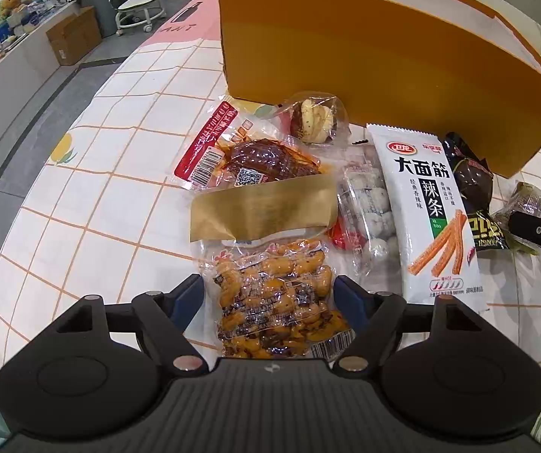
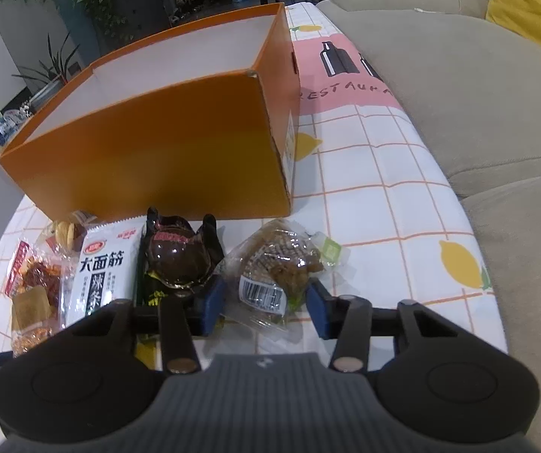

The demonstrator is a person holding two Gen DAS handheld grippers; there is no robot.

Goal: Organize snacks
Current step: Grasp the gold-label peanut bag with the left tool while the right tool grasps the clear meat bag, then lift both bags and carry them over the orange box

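We have barely begun: the orange box (image 2: pixel 149 143) looks empty, every snack lies on the table (image 1: pixel 93 204) before it, and our left gripper (image 1: pixel 268 294) and right gripper (image 2: pixel 264 302), fingers apart, each straddle an ungripped packet.

I saw bright left-wrist footage, a dimmer right-wrist view; glare on the snack wrappers (image 1: pixel 270 294); fisheye edges bent, corners vignetted.
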